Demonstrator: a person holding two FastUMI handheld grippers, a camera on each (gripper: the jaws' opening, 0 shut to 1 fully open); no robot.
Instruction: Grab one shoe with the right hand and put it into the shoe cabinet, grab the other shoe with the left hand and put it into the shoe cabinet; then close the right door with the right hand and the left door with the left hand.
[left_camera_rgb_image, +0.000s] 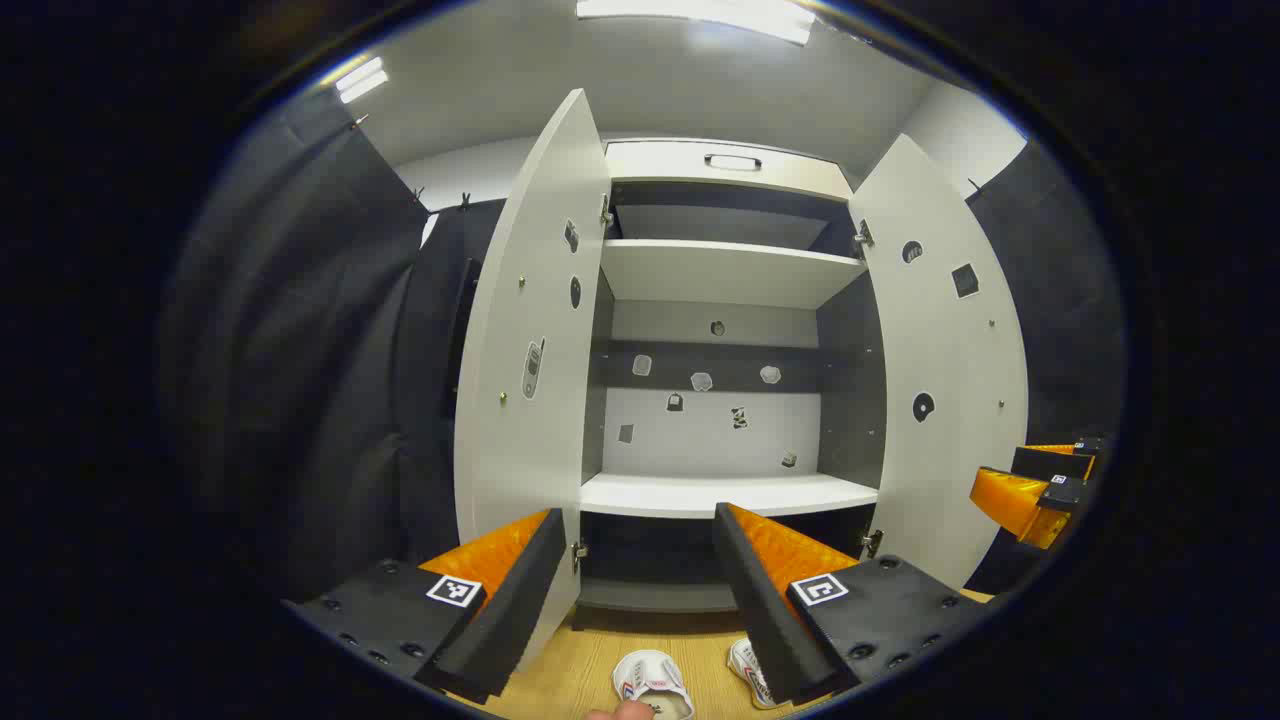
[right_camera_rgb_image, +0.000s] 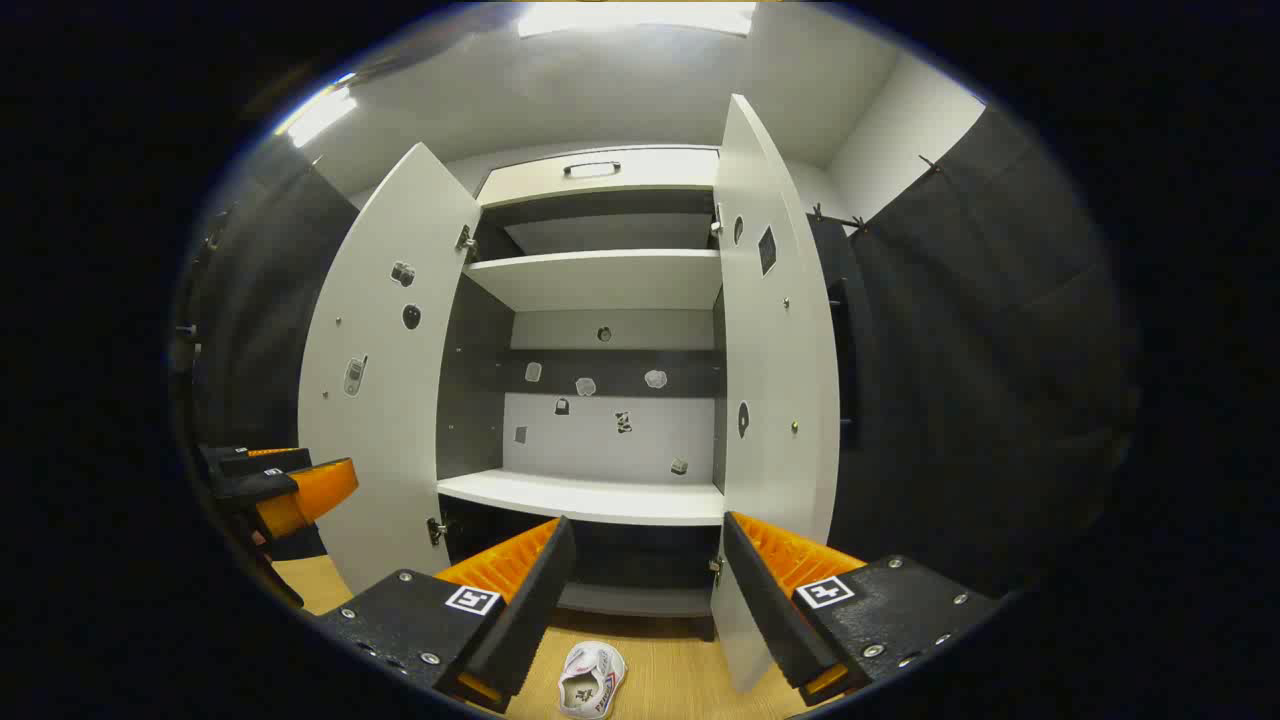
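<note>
Both the left tongs (left_camera_rgb_image: 640, 590) and the right tongs (right_camera_rgb_image: 645, 600) are hanging open and empty before the open shoe cabinet (left_camera_rgb_image: 725, 275), while two white shoes (left_camera_rgb_image: 652, 683) are lying on the wooden floor (left_camera_rgb_image: 560, 670) at 6 o'clock, just below the fingers.

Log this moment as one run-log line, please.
stage: start | shoes on floor, untouched | cabinet doors open | left gripper open, empty | right gripper open, empty
</note>
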